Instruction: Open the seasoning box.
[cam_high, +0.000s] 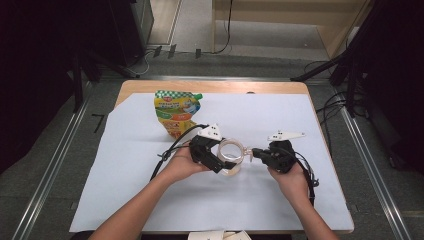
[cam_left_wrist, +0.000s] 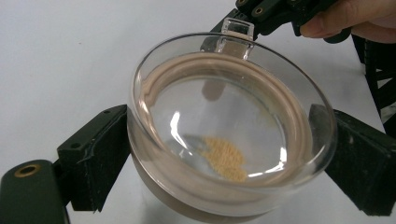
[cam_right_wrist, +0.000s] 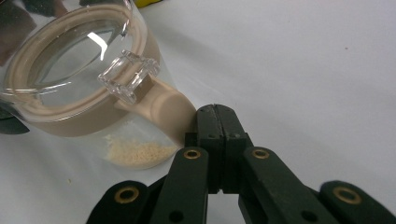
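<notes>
A clear round container (cam_high: 231, 152) with a clear lid and a beige seal ring stands on the white sheet, mid-table. A small heap of yellowish grains (cam_left_wrist: 226, 158) lies on its bottom. My left gripper (cam_high: 230, 160) is open, one jaw on each side of the container (cam_left_wrist: 224, 116), close to its wall. My right gripper (cam_right_wrist: 215, 112) is shut with nothing between the jaws, and its tip rests against the beige latch arm (cam_right_wrist: 168, 107) below the lid's clear tab (cam_right_wrist: 128, 74). The left gripper view shows that right gripper (cam_left_wrist: 280, 11) just behind the tab (cam_left_wrist: 238, 28).
A yellow and green stand-up pouch (cam_high: 177, 112) stands behind the container to the left. White paper (cam_high: 300, 200) covers most of the wooden table. Some paper slips (cam_high: 220, 235) lie at the near edge. Dark stands and cables flank the table.
</notes>
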